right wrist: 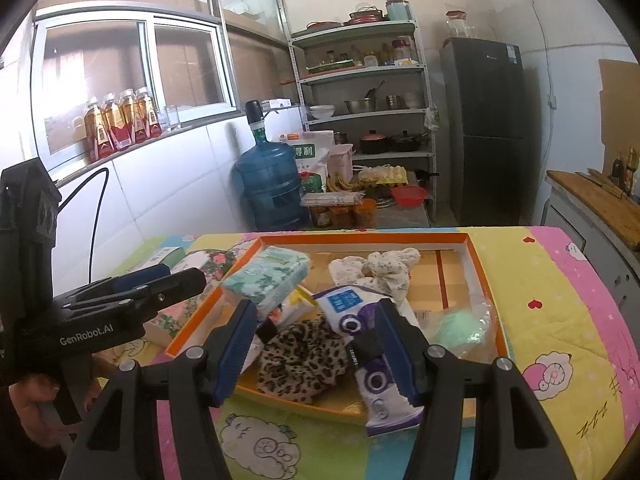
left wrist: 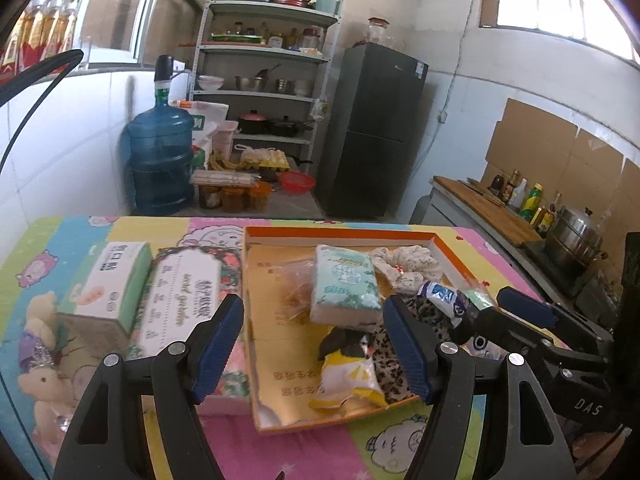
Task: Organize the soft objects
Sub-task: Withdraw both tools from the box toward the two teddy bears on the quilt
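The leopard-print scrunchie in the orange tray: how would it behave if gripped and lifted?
The leopard-print scrunchie looks like gathered fabric, so it would probably squash and droop. Likely light. It lies partly under the white-and-purple packet, which might shift.

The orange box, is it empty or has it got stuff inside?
Not empty: the shallow orange cardboard box holds a leopard-print scrunchie and a green tissue pack.

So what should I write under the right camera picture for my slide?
Open right hand-held gripper hovering over an orange tray of tissue packs and scrunchies.
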### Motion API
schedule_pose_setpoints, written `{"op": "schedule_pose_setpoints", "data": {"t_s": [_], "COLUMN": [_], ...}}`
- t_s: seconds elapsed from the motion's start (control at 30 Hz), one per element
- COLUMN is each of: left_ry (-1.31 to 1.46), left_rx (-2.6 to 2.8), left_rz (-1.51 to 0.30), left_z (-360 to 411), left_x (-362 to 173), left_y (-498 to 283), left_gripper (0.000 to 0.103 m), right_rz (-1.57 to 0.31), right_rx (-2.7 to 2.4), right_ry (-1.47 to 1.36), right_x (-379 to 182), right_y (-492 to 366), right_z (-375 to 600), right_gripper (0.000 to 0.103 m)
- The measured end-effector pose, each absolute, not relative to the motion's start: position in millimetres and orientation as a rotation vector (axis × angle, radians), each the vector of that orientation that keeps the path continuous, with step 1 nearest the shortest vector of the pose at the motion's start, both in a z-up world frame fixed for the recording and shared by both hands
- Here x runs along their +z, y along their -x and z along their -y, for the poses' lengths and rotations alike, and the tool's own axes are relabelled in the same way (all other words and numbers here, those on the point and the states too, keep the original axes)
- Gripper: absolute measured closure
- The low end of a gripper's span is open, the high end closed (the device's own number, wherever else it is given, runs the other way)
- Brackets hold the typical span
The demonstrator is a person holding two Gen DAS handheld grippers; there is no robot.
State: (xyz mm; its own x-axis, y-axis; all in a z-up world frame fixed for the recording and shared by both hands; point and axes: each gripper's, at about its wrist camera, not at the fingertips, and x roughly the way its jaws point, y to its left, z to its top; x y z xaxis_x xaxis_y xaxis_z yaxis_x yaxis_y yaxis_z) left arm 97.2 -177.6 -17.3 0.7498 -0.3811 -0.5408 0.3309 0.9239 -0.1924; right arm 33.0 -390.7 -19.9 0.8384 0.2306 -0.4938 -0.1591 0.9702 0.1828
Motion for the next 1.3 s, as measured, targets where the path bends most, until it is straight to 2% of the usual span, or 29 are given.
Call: {"op": "schedule_pose_setpoints", "data": {"t_s": [1.3], "left_ry": [0.149], "left_rx": [-0.283], "left_rz": [-0.562], "left_z": [41], "left_x": [-18], "left_y": [-44], "left_gripper": [0.029], "right_rz": [-0.578], "right_rx": [0.297], "right_ry": [-0.047], "right_x": [-12], "right_y": [-2], "right_z": [265], "right_gripper": [0.042]}}
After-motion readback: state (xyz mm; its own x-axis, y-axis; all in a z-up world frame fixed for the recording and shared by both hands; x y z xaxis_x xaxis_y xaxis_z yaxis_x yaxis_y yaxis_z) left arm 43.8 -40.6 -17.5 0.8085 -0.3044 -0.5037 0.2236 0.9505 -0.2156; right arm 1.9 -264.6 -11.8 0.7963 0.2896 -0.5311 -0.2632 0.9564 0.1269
